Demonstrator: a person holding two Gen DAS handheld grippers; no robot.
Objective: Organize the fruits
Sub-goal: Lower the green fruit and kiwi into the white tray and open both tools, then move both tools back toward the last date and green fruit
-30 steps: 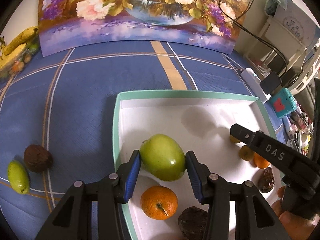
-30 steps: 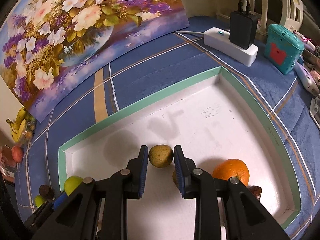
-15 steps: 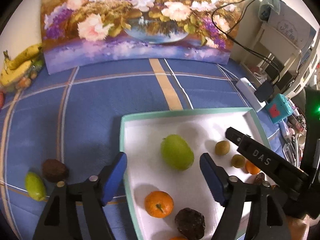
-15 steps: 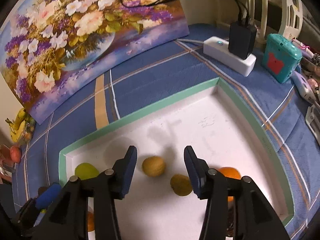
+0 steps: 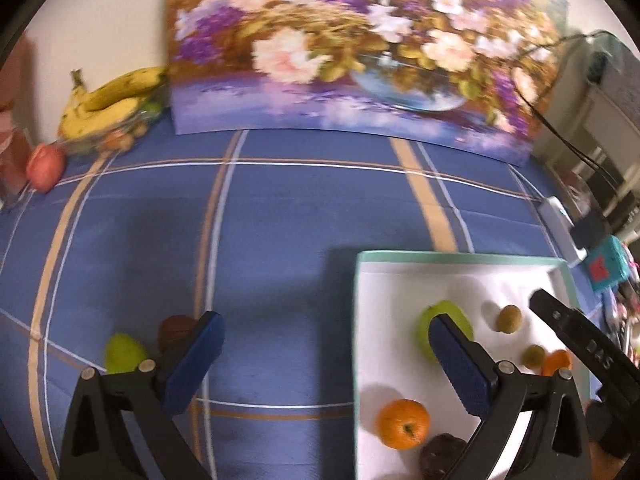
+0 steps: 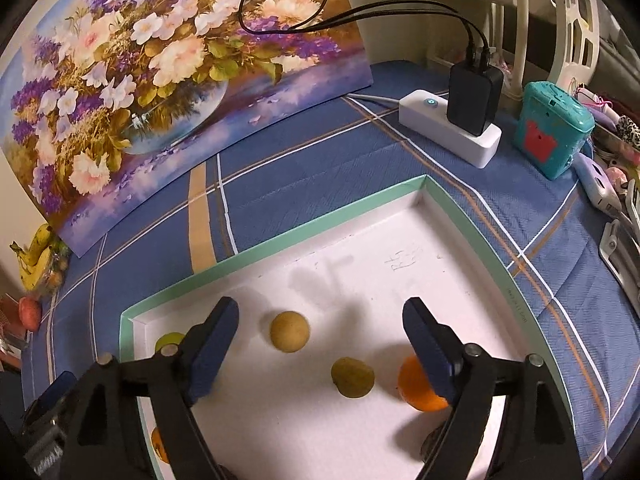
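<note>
Fruit lies on both sides of the tray edge. My left gripper hangs with fingers spread wide and holding nothing, straddling the tray's left rim: one finger over blue cloth, the other over the green apple inside. An orange and a dark fruit sit near the tray's front left. Outside, a small green fruit and a brown one lie close together by my left finger, with open cloth between them and the rim. My right gripper is also spread and empty over the tray's white floor, which is bare toward the far corner. Two round tan fruits lie apart between its fingers; a second orange sits behind the right finger.
</note>
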